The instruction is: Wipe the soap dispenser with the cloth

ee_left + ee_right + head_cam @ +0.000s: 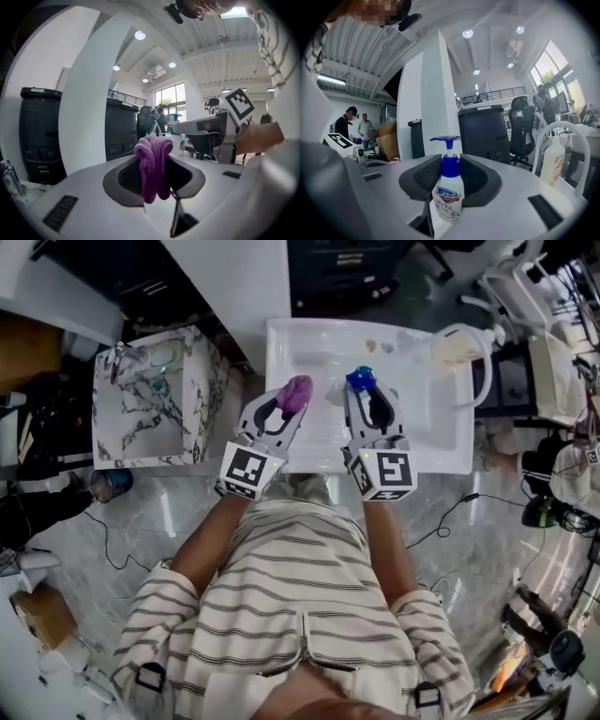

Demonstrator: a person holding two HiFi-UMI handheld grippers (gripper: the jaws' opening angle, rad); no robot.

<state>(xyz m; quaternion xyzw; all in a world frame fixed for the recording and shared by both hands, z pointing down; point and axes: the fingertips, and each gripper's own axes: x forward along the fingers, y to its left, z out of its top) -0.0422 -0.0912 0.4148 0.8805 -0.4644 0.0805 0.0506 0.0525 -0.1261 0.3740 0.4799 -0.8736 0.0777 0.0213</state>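
Observation:
A white soap dispenser (447,194) with a blue pump top stands upright between the jaws of my right gripper (449,187), which is shut on its body. From the head view its blue top (360,378) pokes out past the right gripper (371,409) over the white table (441,442). My left gripper (152,176) is shut on a bunched purple cloth (153,164), whose folds hang over the jaw tips. In the head view the cloth (296,393) sits at the tip of the left gripper (277,418), a short gap left of the dispenser.
A second pump bottle (553,161) stands inside a white loop handle at the table's far right (459,345). A marble-patterned sink unit (159,399) sits left of the table. Black cabinets (483,133) and an office chair (522,126) stand behind. Cables lie on the floor.

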